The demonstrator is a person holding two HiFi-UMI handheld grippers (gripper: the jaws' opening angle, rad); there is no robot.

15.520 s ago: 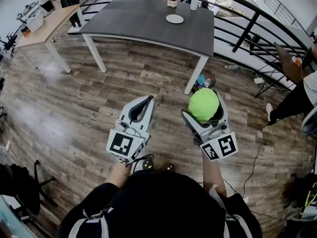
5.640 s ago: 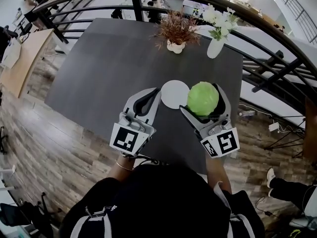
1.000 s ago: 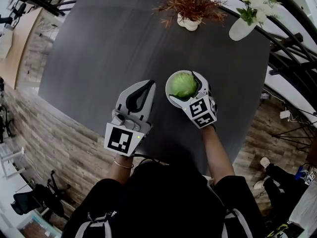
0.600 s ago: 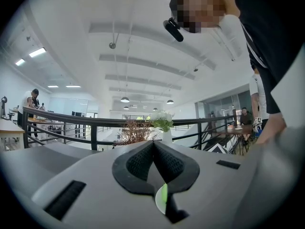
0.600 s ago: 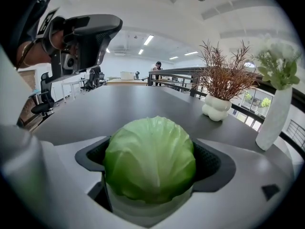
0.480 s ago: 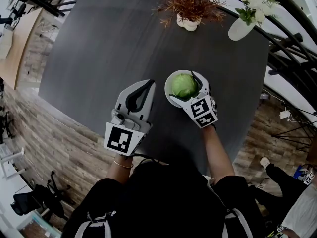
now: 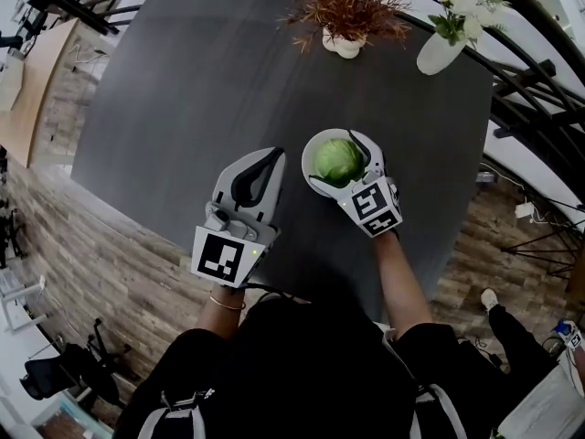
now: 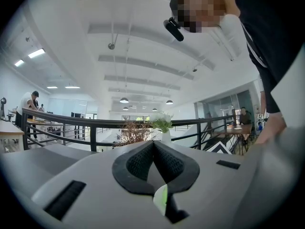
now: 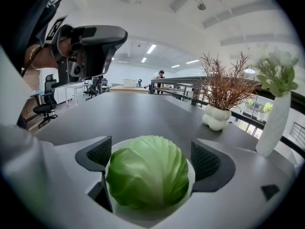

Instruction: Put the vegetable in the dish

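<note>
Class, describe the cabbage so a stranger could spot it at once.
On the dark table, find the round white dish. The cabbage sits in it, the only round green thing, unlike the dried plant and vase behind.

The cabbage (image 7: 339, 160) is pale green with lighter veins; the dish (image 7: 311, 149) is white; the table (image 7: 201, 90) is dark grey, faintly grained. The left gripper (image 7: 271, 156) and right gripper (image 7: 347, 152) are light grey with black, mesh-patterned pads — their cubes carry black-and-white square markers. The floor (image 7: 82, 245) is brown planking; the pot (image 7: 345, 46) is white under rust-brown sprigs; the vase (image 7: 437, 55) is white, holding green leaves and white flowers.
</note>
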